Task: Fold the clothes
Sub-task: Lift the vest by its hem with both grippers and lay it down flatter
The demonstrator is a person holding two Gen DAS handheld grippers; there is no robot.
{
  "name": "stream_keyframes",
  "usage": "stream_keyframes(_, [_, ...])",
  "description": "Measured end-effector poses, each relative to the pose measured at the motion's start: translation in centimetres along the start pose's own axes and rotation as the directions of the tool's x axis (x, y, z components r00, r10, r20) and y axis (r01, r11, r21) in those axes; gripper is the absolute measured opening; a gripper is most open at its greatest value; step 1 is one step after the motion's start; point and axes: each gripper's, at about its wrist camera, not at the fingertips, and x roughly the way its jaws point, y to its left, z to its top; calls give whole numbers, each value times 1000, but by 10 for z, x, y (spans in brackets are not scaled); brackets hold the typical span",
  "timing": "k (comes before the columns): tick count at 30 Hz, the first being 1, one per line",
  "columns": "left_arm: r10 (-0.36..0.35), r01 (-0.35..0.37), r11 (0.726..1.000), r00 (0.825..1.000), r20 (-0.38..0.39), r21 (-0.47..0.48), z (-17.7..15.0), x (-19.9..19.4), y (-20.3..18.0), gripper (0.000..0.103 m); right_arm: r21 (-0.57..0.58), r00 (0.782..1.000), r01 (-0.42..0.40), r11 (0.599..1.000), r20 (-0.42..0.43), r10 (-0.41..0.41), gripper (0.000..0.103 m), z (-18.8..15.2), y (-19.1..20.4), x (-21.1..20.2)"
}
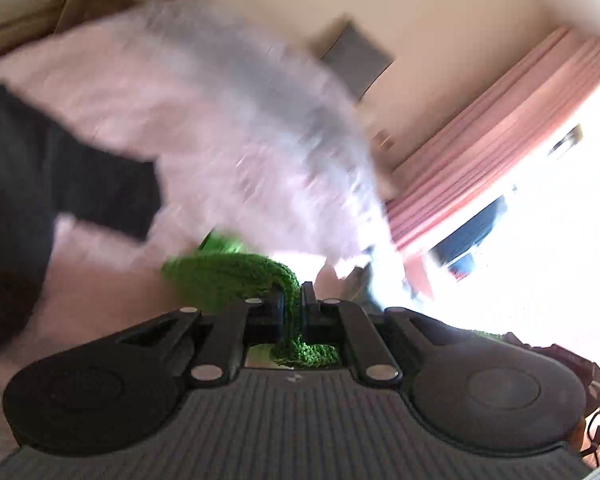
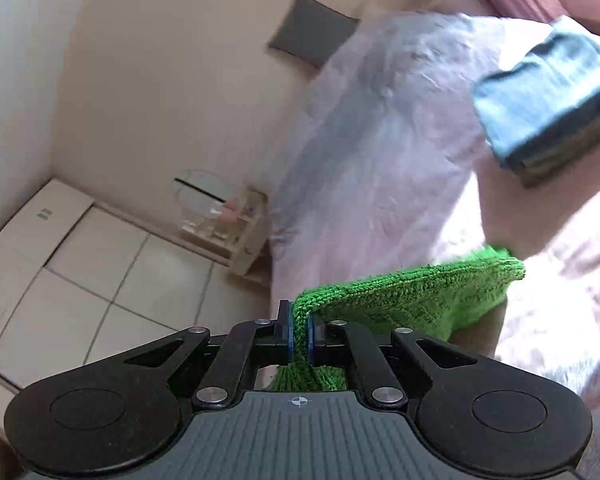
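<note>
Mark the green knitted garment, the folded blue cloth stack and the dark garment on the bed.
green knitted garment [image 2: 416, 300]: right wrist view, flat knit beside the jaws.
folded blue cloth stack [image 2: 548, 96]: right wrist view, top layer.
dark garment [image 1: 60, 176]: left wrist view, middle of the fabric.

In the right wrist view, the knitted garment [image 2: 412, 300] runs from between the right gripper's [image 2: 299, 334] jaws toward two o'clock, over the bed [image 2: 380, 160]. A folded stack [image 2: 548, 96] lies on the bed at one o'clock; a bedside stand [image 2: 236, 228] sits at eleven o'clock, left of the bed.
</note>
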Motion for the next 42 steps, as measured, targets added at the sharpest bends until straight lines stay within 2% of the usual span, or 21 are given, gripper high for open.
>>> stream_keyframes(2, [-45, 43, 999, 995, 91, 32, 11, -19, -39, 4, -46, 997, -72, 996, 12, 72, 4, 22, 22, -19])
stream_keyframes(5, [-100, 85, 993, 973, 207, 81, 19, -37, -97, 4, -113, 983, -176, 978, 26, 180, 4, 56, 48, -52])
stream_keyframes(8, [-130, 102, 988, 952, 276, 114, 27, -43, -140, 4, -161, 970, -236, 958, 25, 243, 4, 86, 69, -76])
stream_keyframes(9, [-130, 100, 988, 949, 286, 118, 29, -41, -149, 4, -170, 970, -234, 957, 25, 241, 4, 94, 73, -76])
stream_keyframes(12, [-95, 72, 993, 956, 276, 93, 32, -27, -163, 4, -155, 977, -208, 966, 13, 213, 4, 118, 75, -63])
stream_keyframes(18, [2, -4, 1000, 977, 215, 8, 39, 20, -142, 4, -55, 990, -138, 989, -30, 137, 4, 147, 47, -16])
stream_keyframes(20, [-2, 3, 1000, 977, 214, -2, 42, 22, -137, 4, -29, 991, -135, 990, -25, 135, 4, 154, 42, -7])
stream_keyframes(23, [-26, 17, 999, 969, 244, 39, 52, 15, -147, 4, -62, 983, -181, 982, 4, 181, 4, 166, 52, -8])
stream_keyframes(27, [-82, 53, 993, 951, 297, 104, 51, -8, -171, 4, -113, 964, -257, 960, 41, 263, 4, 177, 70, -33])
stream_keyframes(30, [-102, 64, 989, 952, 289, 136, 27, -26, -177, 4, -132, 959, -274, 953, 40, 282, 4, 171, 69, -52])
stream_keyframes(33, [-55, 31, 993, 974, 218, 114, -26, -34, -165, 4, -143, 977, -213, 967, -40, 209, 5, 149, 43, -70])
stream_keyframes(35, [34, -43, 996, 993, 115, 78, -76, -33, -145, 5, -136, 987, -100, 986, -138, 81, 5, 122, 7, -79])
stream_keyframes(36, [78, -82, 995, 995, 60, 62, -102, -31, -135, 6, -135, 982, -33, 990, -191, 7, 5, 107, -14, -83])
stream_keyframes(37, [148, -148, 989, 989, -9, 18, -127, -28, -120, 7, -134, 967, 36, 990, -244, -68, 5, 91, -35, -86])
stream_keyframes(38, [217, -220, 975, 973, -82, -25, -152, -24, -104, 7, -123, 938, 120, 985, -311, -153, 10, 72, -61, -88])
stream_keyframes(39, [298, -310, 949, 942, -155, -60, -178, -22, -86, 6, -117, 896, 206, 971, -377, -236, 27, 53, -88, -90])
stream_keyframes(40, [375, -402, 911, 899, -228, -86, -203, -20, -69, 6, -104, 842, 310, 945, -432, -324, 45, 33, -117, -93])
stream_keyframes(41, [440, -480, 873, 851, -286, -87, -223, -20, -56, 6, -96, 787, 393, 915, -479, -388, 48, 15, -143, -97])
stream_keyframes(42, [478, -528, 846, 815, -326, -79, -238, -20, -47, 6, -98, 741, 450, 888, -514, -433, 48, 0, -164, -101])
